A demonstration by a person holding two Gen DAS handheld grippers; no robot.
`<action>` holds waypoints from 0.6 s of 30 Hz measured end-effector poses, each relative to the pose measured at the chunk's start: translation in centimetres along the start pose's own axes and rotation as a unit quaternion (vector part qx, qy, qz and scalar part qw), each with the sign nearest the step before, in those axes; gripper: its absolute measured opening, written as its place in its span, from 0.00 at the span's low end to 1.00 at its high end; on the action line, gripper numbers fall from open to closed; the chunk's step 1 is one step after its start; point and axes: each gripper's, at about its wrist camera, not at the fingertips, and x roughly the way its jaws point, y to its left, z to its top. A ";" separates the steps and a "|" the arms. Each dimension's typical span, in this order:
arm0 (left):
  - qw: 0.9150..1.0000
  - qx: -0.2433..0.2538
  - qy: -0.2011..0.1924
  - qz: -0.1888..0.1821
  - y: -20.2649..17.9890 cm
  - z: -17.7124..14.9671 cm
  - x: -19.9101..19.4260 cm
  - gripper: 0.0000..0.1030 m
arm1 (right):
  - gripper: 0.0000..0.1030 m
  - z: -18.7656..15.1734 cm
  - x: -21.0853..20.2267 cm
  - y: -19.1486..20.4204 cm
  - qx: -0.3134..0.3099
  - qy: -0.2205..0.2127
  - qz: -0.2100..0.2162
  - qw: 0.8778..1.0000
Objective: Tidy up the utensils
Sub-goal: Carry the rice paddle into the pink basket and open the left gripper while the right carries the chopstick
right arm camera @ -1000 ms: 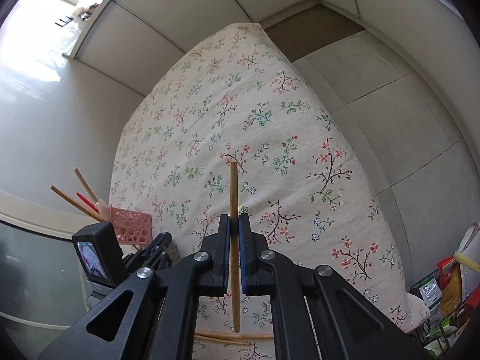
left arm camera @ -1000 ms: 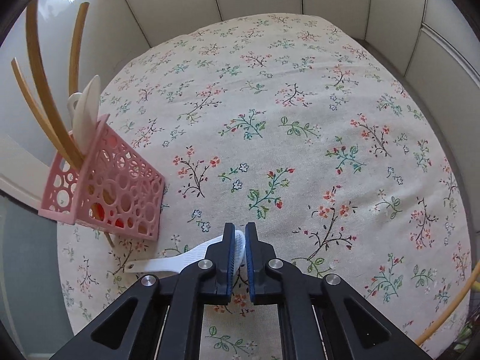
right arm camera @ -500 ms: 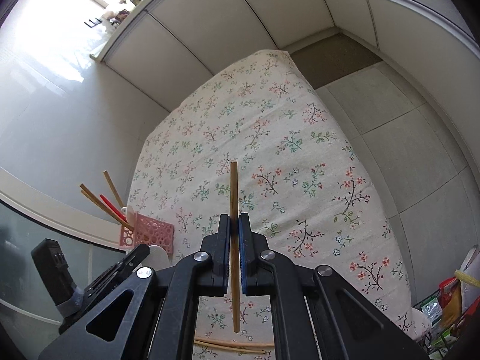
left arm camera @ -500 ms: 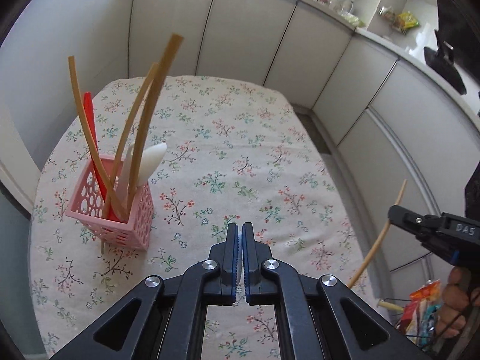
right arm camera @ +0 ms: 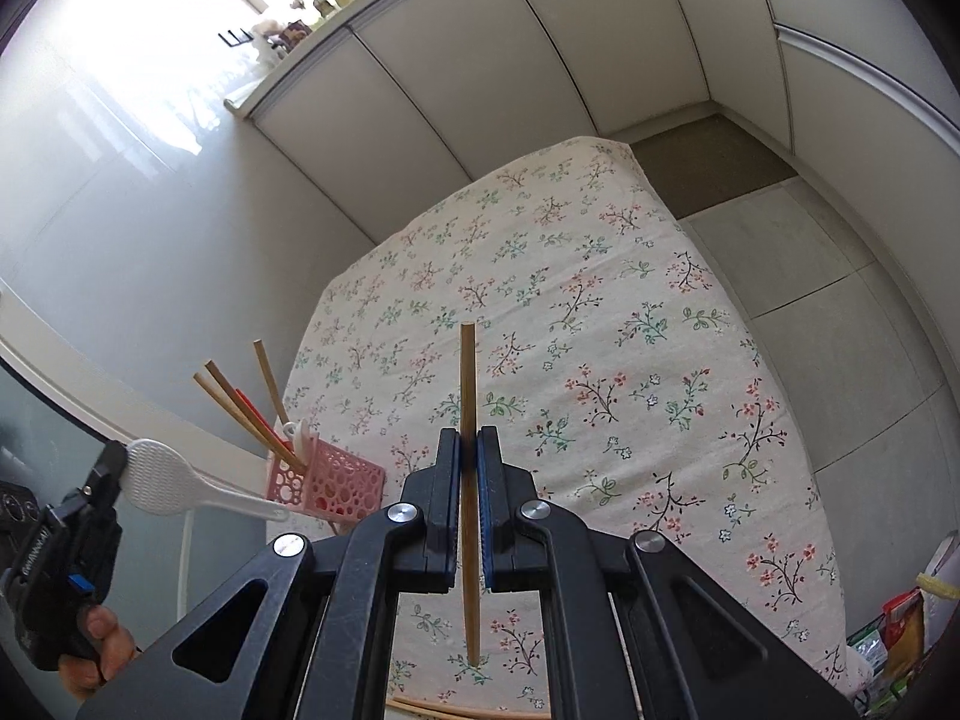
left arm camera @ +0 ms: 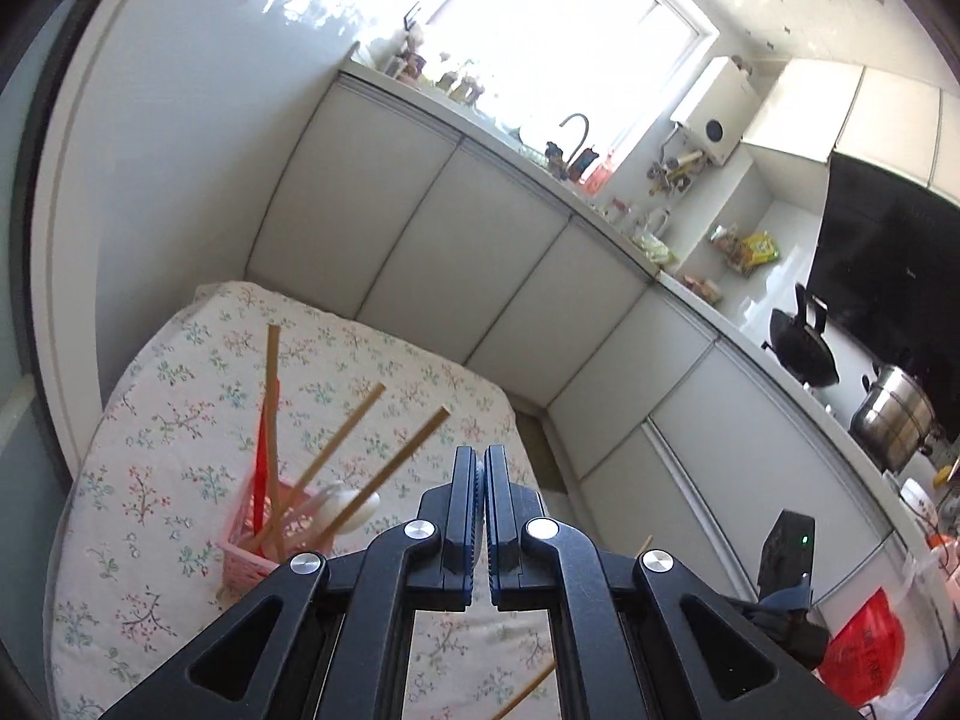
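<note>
A pink perforated plastic holder (right arm camera: 327,480) stands upright, holding wooden chopsticks (right arm camera: 240,414) and apparently something red. A white plastic rice paddle (right arm camera: 174,480) hangs level beside it; another wooden chopstick (right arm camera: 468,480) stands upright.

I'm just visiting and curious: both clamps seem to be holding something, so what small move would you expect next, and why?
Probably the left gripper lowers its white rice paddle handle-first into the pink utensil holder. The paddle hangs in the air beside the holder, handle end nearest it, while the right gripper holds its wooden chopstick farther off, over the tablecloth.
</note>
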 end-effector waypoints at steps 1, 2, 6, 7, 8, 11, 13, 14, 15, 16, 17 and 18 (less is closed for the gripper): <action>1.000 -0.006 -0.006 0.003 0.5 0.3 0.1 0.02 | 0.05 0.0 0.2 0.1 0.000 0.002 0.000 1.000; 1.000 -0.011 -0.008 0.009 1.1 0.5 0.4 0.02 | 0.05 0.0 0.4 0.2 0.000 0.003 0.000 1.000; 0.999 -0.026 -0.005 0.042 3.2 1.2 1.6 0.02 | 0.05 -0.1 0.9 0.5 -0.002 0.007 -0.001 1.000; 0.999 -0.029 -0.004 0.045 3.6 1.2 1.8 0.02 | 0.05 -0.1 1.0 0.6 -0.002 0.008 0.000 1.000; 0.998 -0.032 -0.005 0.049 4.0 1.3 2.1 0.02 | 0.05 -0.1 1.1 0.6 -0.003 0.009 0.000 1.000; 0.997 -0.035 0.001 0.064 5.0 1.3 3.4 0.02 | 0.05 -0.3 1.2 0.7 -0.005 0.011 0.000 1.000; 0.996 -0.039 0.010 0.074 5.7 0.8 4.2 0.02 | 0.05 -0.3 1.2 0.6 -0.005 0.012 -0.001 1.000; 0.996 -0.044 0.012 0.080 6.2 0.6 4.6 0.02 | 0.05 -0.3 1.2 0.6 -0.005 0.013 -0.001 1.000; 0.995 -0.051 0.016 0.082 6.6 0.4 5.0 0.02 | 0.05 -0.3 1.2 0.6 -0.006 0.013 -0.001 1.000; 0.995 -0.058 0.019 0.084 7.1 0.3 5.4 0.02 | 0.05 -0.3 1.2 0.5 -0.006 0.013 -0.002 1.000; 0.994 -0.065 0.024 0.086 7.5 0.1 5.8 0.02 | 0.05 -0.4 1.2 0.5 -0.006 0.013 -0.002 1.000; 0.993 -0.071 0.028 0.086 8.0 0.0 6.2 0.02 | 0.05 -0.4 1.2 0.5 -0.006 0.013 -0.002 1.000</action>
